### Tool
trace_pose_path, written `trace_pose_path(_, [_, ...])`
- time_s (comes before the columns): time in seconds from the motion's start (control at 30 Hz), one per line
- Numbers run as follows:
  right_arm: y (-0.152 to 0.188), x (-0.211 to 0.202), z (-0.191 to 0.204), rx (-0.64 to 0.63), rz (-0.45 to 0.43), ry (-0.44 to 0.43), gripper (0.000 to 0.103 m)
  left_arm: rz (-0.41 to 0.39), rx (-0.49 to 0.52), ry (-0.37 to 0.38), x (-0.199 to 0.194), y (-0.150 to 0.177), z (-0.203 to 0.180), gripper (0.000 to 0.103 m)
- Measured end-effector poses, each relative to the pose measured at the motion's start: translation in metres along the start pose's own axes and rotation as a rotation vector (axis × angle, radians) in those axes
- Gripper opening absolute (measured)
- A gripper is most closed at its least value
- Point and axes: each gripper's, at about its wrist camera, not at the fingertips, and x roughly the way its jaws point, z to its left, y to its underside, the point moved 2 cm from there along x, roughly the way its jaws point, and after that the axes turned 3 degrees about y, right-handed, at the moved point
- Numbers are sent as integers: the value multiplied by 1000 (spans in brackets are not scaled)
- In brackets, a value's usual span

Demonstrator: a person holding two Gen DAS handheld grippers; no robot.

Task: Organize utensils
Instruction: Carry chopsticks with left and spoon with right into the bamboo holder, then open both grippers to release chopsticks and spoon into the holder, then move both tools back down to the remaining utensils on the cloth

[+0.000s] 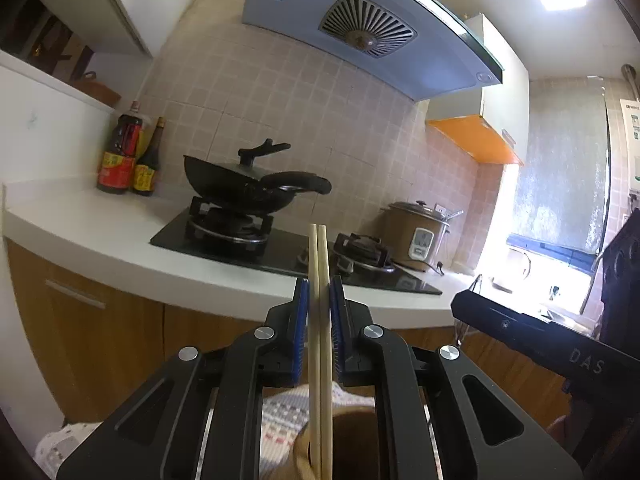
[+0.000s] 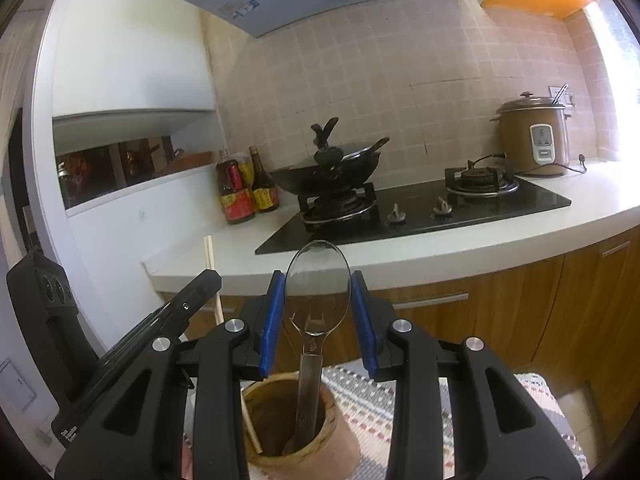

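Both tongs are loaded: your left gripper [image 1: 319, 312] pinches two chopsticks [image 1: 320, 320] upright, your right gripper [image 2: 318, 312] clasps a spoon's bowl [image 2: 318, 276], handles down in the wooden holder [image 2: 296, 428] for dropping in.

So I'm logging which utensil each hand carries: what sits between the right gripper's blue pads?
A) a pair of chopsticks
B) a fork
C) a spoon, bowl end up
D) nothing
C: in the right wrist view the right gripper holds a spoon by its bowl, bowl end up, the handle reaching down into the wooden holder; the chopsticks are in the left gripper.
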Motion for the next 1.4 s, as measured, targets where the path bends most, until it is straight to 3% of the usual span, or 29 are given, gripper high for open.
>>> trace_pose_path(0.37, [17,-26,17,-3,105,-45,33,94,-57,63,-44,3,-1,12])
trace_pose_path(0.43, [18,-33,18,9,117,-56,65,126,-75,84,-51,4,-1,26])
trace_pose_path(0.67, [12,-69,21,18,109,-65,65,134,-101,90,-89,-1,1,30])
trace_pose_path(0.93, [26,-100,32,-50,139,-25,65,151,-96,61,-137,-7,-1,45])
trace_pose_path(1.17, [72,-104,26,-88,288,47,64,305,-10,-52,-158,28,-11,45])
trace_pose_path(1.4, [127,-91,3,-18,477,76,59,467,3,-139,-167,83,-4,45])
